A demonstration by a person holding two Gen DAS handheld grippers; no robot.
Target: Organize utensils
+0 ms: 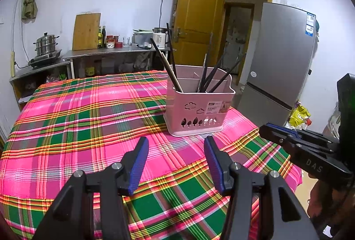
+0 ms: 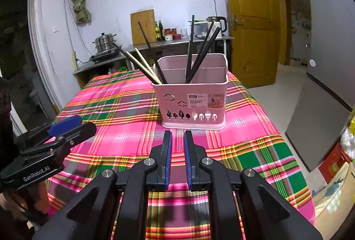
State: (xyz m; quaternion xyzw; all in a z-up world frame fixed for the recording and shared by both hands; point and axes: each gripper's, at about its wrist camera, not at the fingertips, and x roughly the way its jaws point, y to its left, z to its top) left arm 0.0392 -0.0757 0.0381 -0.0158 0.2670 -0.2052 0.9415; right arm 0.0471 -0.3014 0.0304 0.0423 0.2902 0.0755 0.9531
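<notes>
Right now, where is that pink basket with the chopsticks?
The pink basket stands on the plaid tablecloth, straight ahead of the right tool in its view, with the steel counter behind it.

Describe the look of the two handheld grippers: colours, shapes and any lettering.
Both are matte black plastic with silver pivot bolts and blue ribbed pads on the fingers. The left gripper carries white "GenRobot.AI" lettering on its side; the right gripper shows raised "DAS" letters. No cables are visible.

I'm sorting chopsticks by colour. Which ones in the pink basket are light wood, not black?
The pale wooden chopsticks leaning out over the left rim of the pink plastic basket; the rest are black.
</notes>
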